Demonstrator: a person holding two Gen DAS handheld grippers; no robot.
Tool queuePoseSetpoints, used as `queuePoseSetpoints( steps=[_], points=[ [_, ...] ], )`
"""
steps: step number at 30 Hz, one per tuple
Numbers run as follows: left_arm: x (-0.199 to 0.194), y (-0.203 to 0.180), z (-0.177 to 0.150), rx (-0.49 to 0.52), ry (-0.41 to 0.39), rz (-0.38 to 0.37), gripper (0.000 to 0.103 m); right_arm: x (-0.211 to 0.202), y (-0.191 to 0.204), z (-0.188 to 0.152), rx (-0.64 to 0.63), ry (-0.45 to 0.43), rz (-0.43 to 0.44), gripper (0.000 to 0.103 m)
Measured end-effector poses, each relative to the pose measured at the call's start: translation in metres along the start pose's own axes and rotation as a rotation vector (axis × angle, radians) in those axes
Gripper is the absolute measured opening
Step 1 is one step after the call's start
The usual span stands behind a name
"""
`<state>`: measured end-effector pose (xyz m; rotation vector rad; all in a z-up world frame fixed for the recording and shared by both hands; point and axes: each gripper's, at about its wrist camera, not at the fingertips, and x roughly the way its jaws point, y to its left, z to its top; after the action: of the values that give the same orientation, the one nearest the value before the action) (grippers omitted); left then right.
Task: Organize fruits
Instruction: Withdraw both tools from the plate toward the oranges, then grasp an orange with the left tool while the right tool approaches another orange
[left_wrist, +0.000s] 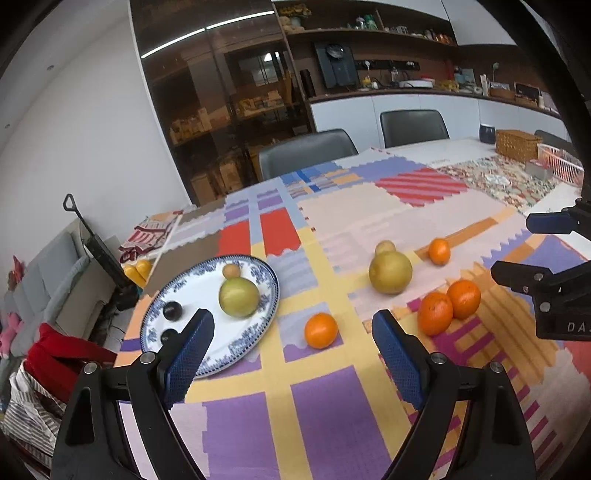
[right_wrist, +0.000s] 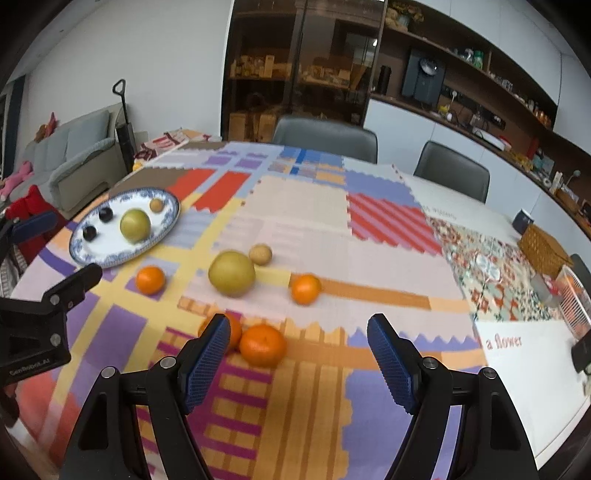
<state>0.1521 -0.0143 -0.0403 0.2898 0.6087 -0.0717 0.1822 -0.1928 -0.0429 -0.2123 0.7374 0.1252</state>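
A blue-and-white plate (left_wrist: 255, 334) (right_wrist: 110, 262) at the table's left holds a green-yellow round fruit (left_wrist: 239, 297) (right_wrist: 135, 225), a small brown fruit (left_wrist: 231, 270) and two dark plums (left_wrist: 172, 311). Loose on the patchwork cloth lie a large yellow fruit (left_wrist: 390, 273) (right_wrist: 232, 273), a small brown one (right_wrist: 260, 254) behind it, and several oranges. My left gripper (left_wrist: 291, 317) hangs open over the cloth, one orange (left_wrist: 320, 330) just beyond its fingertips. My right gripper (right_wrist: 298, 321) is open and empty above a touching pair of oranges (right_wrist: 263, 345); its left finger hides part of one.
Two grey chairs (left_wrist: 306, 151) stand at the table's far side. A wicker basket (right_wrist: 545, 251) and a pink plastic basket (left_wrist: 561, 164) sit at the far right on a floral cloth. A sofa (right_wrist: 74, 155) and red bag (left_wrist: 55, 350) lie beyond the left edge.
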Motion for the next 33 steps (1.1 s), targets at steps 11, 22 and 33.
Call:
queuePoseSetpoints(
  steps=[11, 22, 33],
  points=[
    [0.033, -0.003, -0.013, 0.005, 0.087, -0.024, 0.087, 0.029, 0.010, -0.016, -0.035, 0.081, 0.043, 0.077],
    [0.066, -0.006, -0.014, -0.001, 0.159, -0.082, 0.075, 0.055, 0.009, -0.020, -0.021, 0.147, 0.073, 0.071],
    [0.099, 0.000, -0.015, -0.099, 0.280, -0.174, 0.053, 0.073, 0.013, -0.019, -0.020, 0.177, 0.106, 0.061]
  ],
)
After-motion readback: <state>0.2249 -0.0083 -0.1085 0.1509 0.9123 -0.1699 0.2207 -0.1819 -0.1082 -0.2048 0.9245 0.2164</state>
